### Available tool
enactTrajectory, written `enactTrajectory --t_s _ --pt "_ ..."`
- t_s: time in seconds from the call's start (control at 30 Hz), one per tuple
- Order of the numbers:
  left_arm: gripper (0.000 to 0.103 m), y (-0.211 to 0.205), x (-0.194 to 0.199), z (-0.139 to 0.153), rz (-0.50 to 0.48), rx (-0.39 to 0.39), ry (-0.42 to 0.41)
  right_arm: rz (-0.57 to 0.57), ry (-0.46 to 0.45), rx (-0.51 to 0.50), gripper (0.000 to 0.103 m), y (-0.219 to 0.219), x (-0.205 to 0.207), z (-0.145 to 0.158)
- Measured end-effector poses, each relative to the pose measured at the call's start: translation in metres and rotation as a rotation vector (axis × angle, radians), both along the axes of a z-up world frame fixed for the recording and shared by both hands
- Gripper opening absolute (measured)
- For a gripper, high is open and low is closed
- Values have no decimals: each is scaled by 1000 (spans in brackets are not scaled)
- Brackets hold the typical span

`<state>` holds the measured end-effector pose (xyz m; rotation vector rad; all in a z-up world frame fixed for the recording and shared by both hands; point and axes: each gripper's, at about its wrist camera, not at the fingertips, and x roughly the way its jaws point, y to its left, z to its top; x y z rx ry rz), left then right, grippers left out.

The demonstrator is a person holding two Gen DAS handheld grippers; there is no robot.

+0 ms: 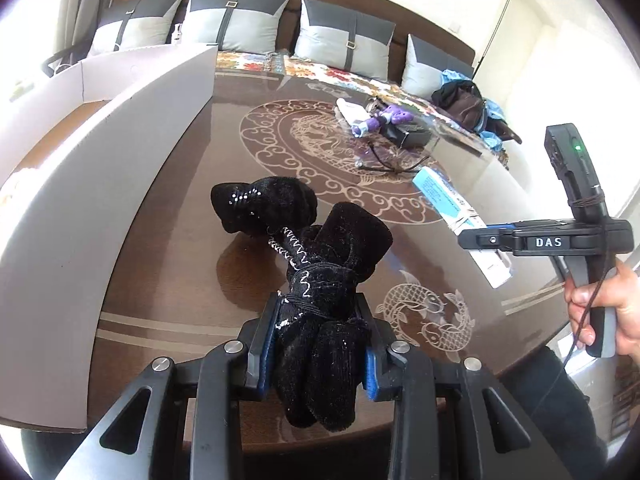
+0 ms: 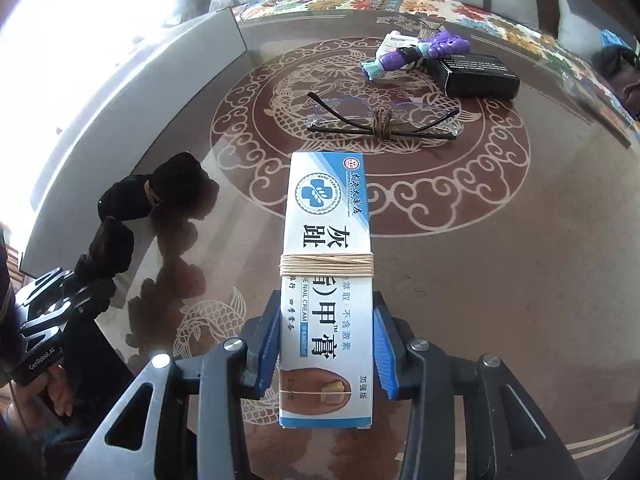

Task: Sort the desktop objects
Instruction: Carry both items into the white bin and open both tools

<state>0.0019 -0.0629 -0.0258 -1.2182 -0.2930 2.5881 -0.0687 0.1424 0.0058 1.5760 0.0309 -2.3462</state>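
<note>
My left gripper [image 1: 319, 344] is shut on a black velvet cloth bundle [image 1: 320, 280] tied with thread, held just above the table's near left; it also shows in the right wrist view [image 2: 120, 220]. My right gripper [image 2: 326, 344] is shut on a white and blue nail cream box [image 2: 326, 264] bound with string; the box also shows in the left wrist view [image 1: 452, 208]. Folded glasses [image 2: 382, 122] lie mid-table. A purple toy [image 2: 416, 54], a white tube [image 2: 394, 42] and a black box [image 2: 478, 74] lie at the far side.
A large white cardboard box [image 1: 100, 184] stands along the table's left side. The brown glass-topped table [image 2: 500, 280] has a dragon and fish pattern. A sofa with grey cushions [image 1: 340, 40] and a dark bag [image 1: 464, 100] lie beyond it.
</note>
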Motion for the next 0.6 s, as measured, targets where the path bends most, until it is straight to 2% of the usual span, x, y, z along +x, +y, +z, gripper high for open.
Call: enactTrajectory --t_s 0.13,0.23,0.3,0.43,0.5,0.6 --pt "33 -4 6 11 -41 74 61 -7 9 -38 41 -5 0 10" --pt "33 17 -1 9 -87 17 81 -3 46 -34 41 -11 1 15" --pt "33 28 -5 6 -94 8 65 -24 52 -48 41 -8 -1 16" --pt "33 18 -8 24 -35 19 53 -49 43 -46 41 -4 -1 21" --pt "33 -6 -11 46 17 27 72 -33 50 -32 41 -10 -2 30" --pt "33 -63 -19 81 129 5 101 11 76 -49 41 -35 -14 54"
